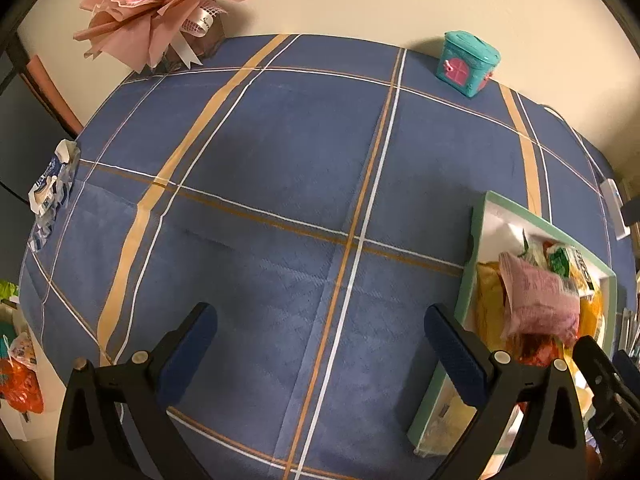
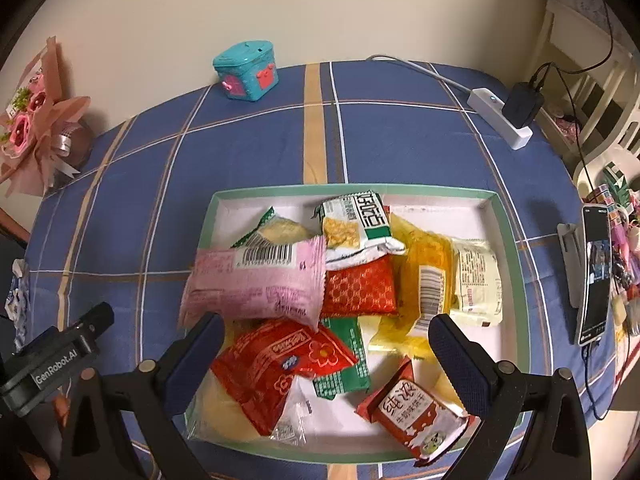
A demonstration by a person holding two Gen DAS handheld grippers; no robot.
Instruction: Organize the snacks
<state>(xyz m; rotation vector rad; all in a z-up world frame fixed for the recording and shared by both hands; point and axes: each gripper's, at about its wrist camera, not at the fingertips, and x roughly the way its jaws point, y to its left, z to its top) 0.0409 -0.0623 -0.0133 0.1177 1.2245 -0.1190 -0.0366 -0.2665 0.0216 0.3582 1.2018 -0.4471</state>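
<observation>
A shallow white tray with a green rim sits on the blue plaid tablecloth and holds several snack packets. Among them are a pink packet, a red flowered packet, a red-and-gold packet, a white-and-green packet and yellow ones. My right gripper hovers open over the tray's near half, with nothing between its fingers. My left gripper stands open over bare cloth, left of the tray. The pink packet shows there too.
A teal toy box with pink doors stands at the table's far edge. A pink paper bouquet is at the far left corner. A white power strip with a black charger and a phone on a stand are to the right. A crumpled blue-and-white wrapper lies at the left edge.
</observation>
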